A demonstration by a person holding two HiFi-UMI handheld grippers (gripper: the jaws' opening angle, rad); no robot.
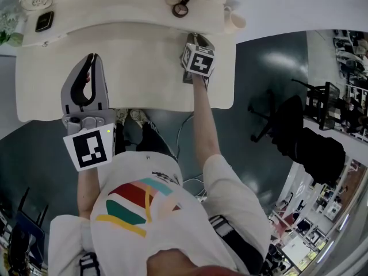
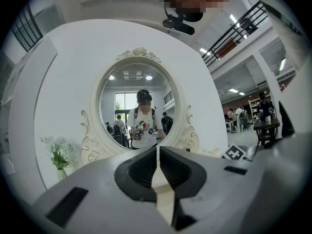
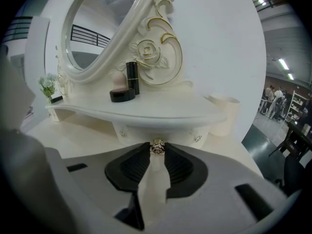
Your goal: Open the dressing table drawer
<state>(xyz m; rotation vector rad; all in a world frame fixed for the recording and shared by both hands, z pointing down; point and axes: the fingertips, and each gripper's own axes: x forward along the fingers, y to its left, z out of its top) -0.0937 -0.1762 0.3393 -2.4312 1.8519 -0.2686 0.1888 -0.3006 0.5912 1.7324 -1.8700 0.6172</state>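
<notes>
Right tool on the drawer knob, left tool idle over the counter.

Right tool (image 1: 195, 37) reaches to the far side of the cream counter (image 1: 144, 73), angled down. Its jaws are narrow and pinch the small gold drawer knob (image 3: 157, 147) at their tips. The drawer (image 3: 163, 131) sits under the raised shelf (image 3: 146, 112) at the far edge, right of centre, and its front looks flush with the frame. On the shelf above it stand a black tube (image 3: 132, 77) and a black round case (image 3: 122, 95), just left of the knob. A cream cup (image 3: 224, 114) is at the right end. Left tool (image 1: 92, 59) is held level over the near left of the counter, jaws together with nothing between them, facing the oval mirror (image 2: 139, 106). Small white flowers (image 2: 58, 152) stand at the far left.
</notes>
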